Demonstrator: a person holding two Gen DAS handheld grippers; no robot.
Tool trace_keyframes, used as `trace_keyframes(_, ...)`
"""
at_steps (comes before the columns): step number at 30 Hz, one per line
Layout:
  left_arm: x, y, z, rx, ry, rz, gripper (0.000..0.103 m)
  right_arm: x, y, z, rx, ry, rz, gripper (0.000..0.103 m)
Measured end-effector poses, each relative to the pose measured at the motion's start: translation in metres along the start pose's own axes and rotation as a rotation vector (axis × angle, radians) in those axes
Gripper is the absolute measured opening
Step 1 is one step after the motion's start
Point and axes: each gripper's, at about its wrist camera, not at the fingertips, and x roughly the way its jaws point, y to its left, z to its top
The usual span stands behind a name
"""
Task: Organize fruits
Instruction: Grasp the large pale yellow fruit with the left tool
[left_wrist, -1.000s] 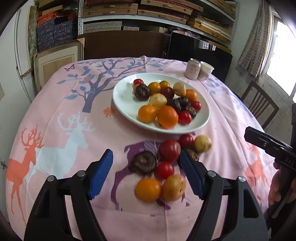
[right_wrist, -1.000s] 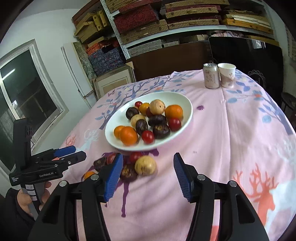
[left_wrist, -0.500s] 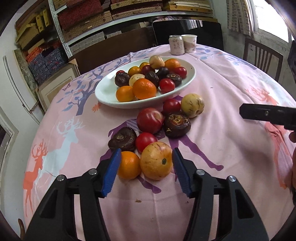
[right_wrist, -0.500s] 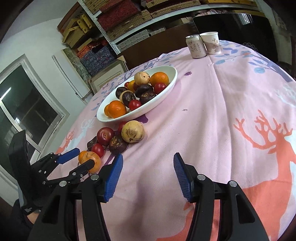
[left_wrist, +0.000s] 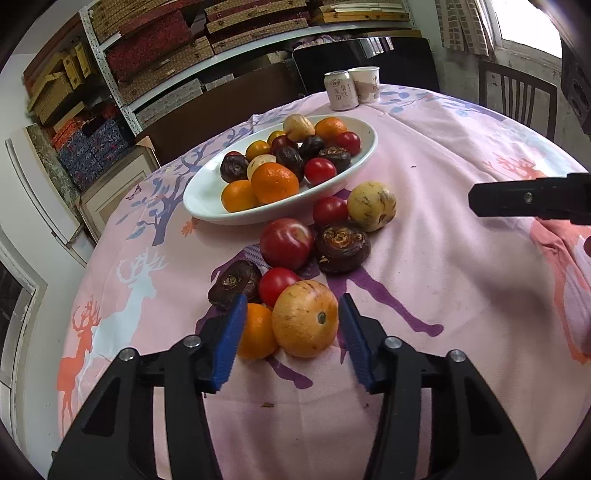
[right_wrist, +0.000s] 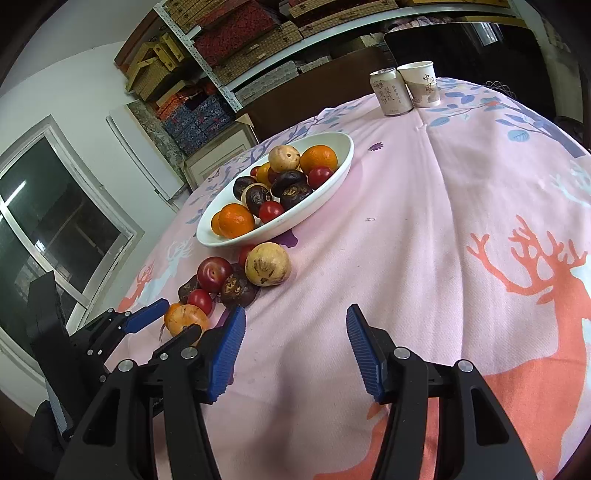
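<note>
A white plate (left_wrist: 207, 206) (right_wrist: 332, 177) holds several oranges, tomatoes and dark fruits. In front of it on the pink cloth lies a loose cluster: a red plum (left_wrist: 286, 243), a pale yellow fruit (left_wrist: 371, 206), a dark fruit (left_wrist: 341, 247) and small tomatoes. My left gripper (left_wrist: 291, 338) (right_wrist: 177, 321) straddles a striped orange-yellow fruit (left_wrist: 304, 317) (right_wrist: 186, 319) and a small orange (left_wrist: 256, 332). Its jaws are closing; a thin gap shows beside the striped fruit. My right gripper (right_wrist: 295, 343) stands open over bare cloth, nothing in it.
A drink can (left_wrist: 341, 90) and a paper cup (left_wrist: 365, 83) stand at the table's far edge. A dark chair (left_wrist: 517, 96) stands behind the table on the right. Shelves with boxes fill the back wall. The right gripper's finger (left_wrist: 517, 199) reaches in from the right.
My left gripper came down and forward onto the loose cluster, rolling, and its jaws narrowed around the striped fruit and the orange. The right gripper sank a little, then held still.
</note>
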Motion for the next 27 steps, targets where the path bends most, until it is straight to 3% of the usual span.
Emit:
trace_keyframes(6,-0.005,0.006,0.000,-0.040,-0.011,-0.039,0.038,-0.001,0.000,0.000,0.001,-0.005,-0.005,0.057)
trace_keyframes(8,-0.007,0.008,-0.001,-0.059,-0.010,-0.079,0.025,-0.001,0.000,0.000,0.001,-0.006,-0.005,0.057)
trace_keyframes(15,-0.017,0.012,-0.004,-0.091,-0.031,-0.132,0.025,-0.003,-0.002,0.000,0.006,-0.010,-0.005,0.057)
trace_keyframes(20,-0.020,0.022,-0.007,-0.145,-0.017,-0.261,0.025,-0.003,-0.002,0.000,0.008,-0.011,-0.003,0.057)
trace_keyframes(24,-0.024,0.033,-0.012,-0.214,0.004,-0.439,0.025,-0.003,-0.002,-0.001,0.007,-0.014,0.005,0.057)
trace_keyframes(27,-0.034,0.029,-0.016,-0.186,-0.013,-0.439,0.025,-0.004,-0.002,-0.001,0.009,-0.016,0.010,0.057)
